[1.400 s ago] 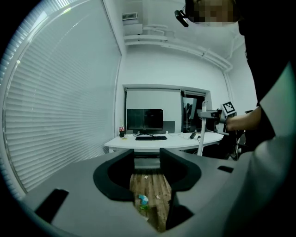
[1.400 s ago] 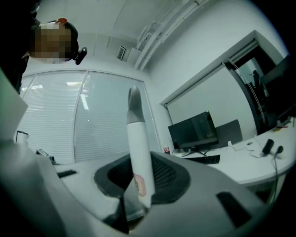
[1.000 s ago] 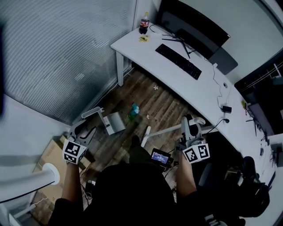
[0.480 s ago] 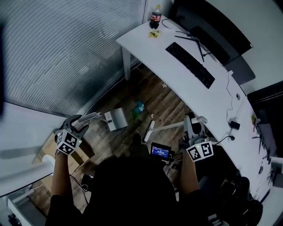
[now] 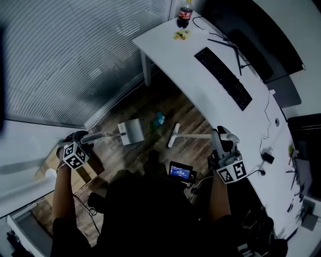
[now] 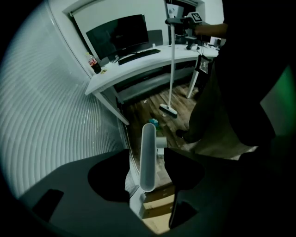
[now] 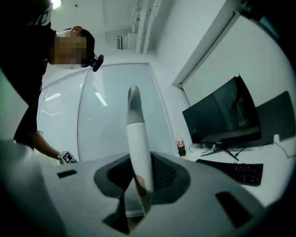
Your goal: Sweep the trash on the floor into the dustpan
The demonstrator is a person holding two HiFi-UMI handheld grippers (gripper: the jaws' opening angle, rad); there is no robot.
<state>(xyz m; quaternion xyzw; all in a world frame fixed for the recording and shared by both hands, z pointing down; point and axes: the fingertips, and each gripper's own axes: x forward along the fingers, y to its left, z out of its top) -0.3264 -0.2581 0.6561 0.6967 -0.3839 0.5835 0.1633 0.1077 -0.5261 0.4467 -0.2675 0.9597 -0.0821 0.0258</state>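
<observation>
now left gripper (image 5: 83, 136) is opening its jaws round dustpan handle (image 6: 148, 157); right gripper (image 5: 221, 134) clamps broom handle (image 7: 138, 139).

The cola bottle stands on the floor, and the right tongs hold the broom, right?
Not quite. The cola bottle stands on the corner of the white desk, not on the floor, as the head view shows. The rest is right: the right tongs do hold the broom.

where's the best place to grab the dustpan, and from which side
Take the dustpan by its long white handle, near the free top end, coming from above, jaws either side of the bar. It is slim, straight and stands up high; the pan is wide and low. The left gripper, jaws opening, straddles it there.
</observation>
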